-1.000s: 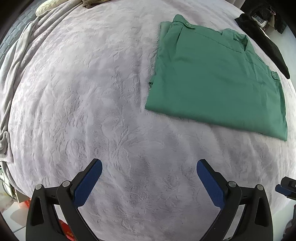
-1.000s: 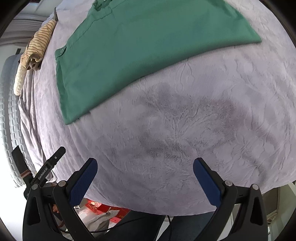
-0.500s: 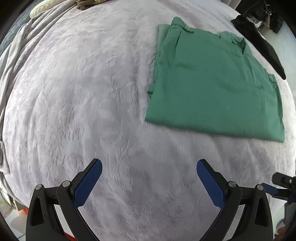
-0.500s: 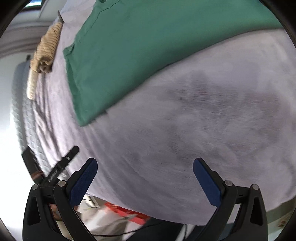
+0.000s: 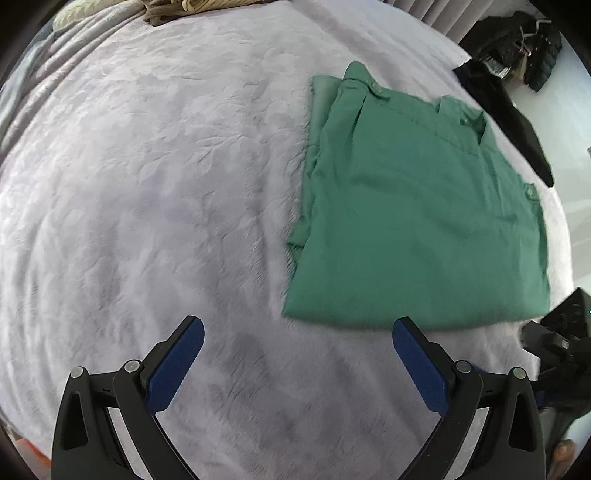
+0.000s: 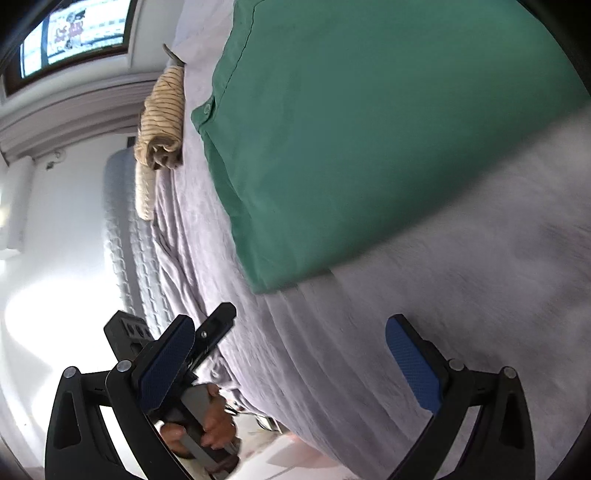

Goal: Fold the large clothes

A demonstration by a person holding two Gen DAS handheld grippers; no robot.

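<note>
Left wrist view, left to right. A rumpled grey blanket (image 5: 44,85) is bunching along the far left edge of the bed. At the top edge a beige striped garment (image 5: 184,5) is lying just past the pale lilac bedspread (image 5: 147,184), which is covering the whole bed surface. The left gripper (image 5: 295,354) is hovering above bare bedspread with its blue pads (image 5: 173,365) spread wide, holding nothing. To the right of centre the green shirt (image 5: 417,221) is lying flat, folded into a rough rectangle, its collar and buttoned tabs toward the far side and its near edge just beyond the right-hand pad. A black garment (image 5: 517,122) is draping over the far right corner of the bed. At the right edge, black hardware of the other tool (image 5: 565,332) is showing, blurred.

Right wrist view, left to right. A framed picture (image 6: 70,33) is hanging on the white wall at upper left. The person's hand (image 6: 214,424) is gripping the handle of the left tool at lower left, beside the bed edge. The right gripper (image 6: 291,350) is standing wide open and empty over the bedspread's near edge. The shirt is filling the upper right, one corner pointing down toward the jaws but well clear of them.
</note>
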